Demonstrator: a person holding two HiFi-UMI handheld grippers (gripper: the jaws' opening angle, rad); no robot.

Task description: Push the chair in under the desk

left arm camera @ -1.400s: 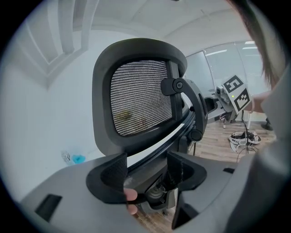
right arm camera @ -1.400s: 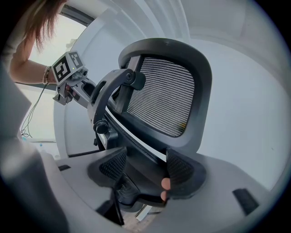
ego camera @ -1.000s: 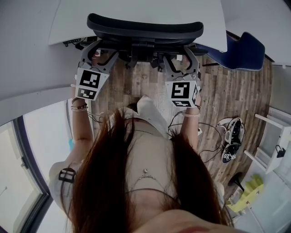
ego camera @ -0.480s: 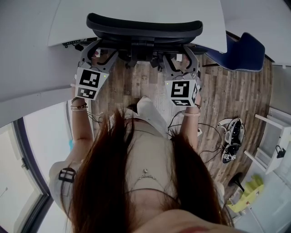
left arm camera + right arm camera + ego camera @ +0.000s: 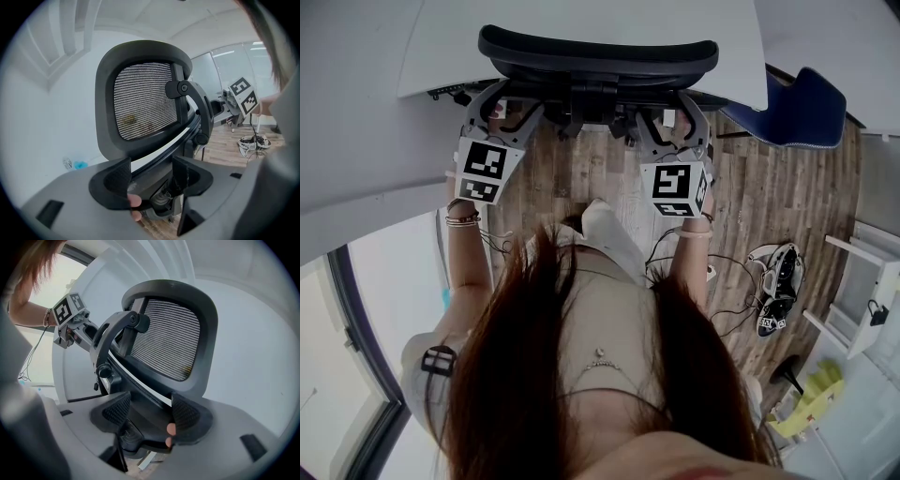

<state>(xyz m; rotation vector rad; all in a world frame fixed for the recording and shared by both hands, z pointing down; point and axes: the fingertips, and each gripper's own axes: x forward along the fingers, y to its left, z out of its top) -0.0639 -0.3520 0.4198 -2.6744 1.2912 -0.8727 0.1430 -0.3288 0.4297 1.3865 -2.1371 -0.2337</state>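
Observation:
A black office chair with a mesh headrest (image 5: 598,56) stands at the edge of the white desk (image 5: 581,19), its seat hidden beneath the desk top. My left gripper (image 5: 500,101) is against the left side of the chair's back frame, my right gripper (image 5: 672,120) against the right side. In the left gripper view the headrest (image 5: 140,101) looms close. The left gripper (image 5: 151,176) stands open, with the back's top rail running between its jaws. From the right gripper view, the headrest (image 5: 171,343) fills the middle and the right gripper (image 5: 150,411) is open astride the same rail.
A blue chair (image 5: 797,108) is parked to the right of the desk. A pair of shoes (image 5: 776,286) and cables lie on the wooden floor (image 5: 769,197) at the right. White shelving (image 5: 862,281) stands at the far right, a glass wall at the left.
The chair and both grippers have crept a few pixels toward the desk; otherwise nothing differs.

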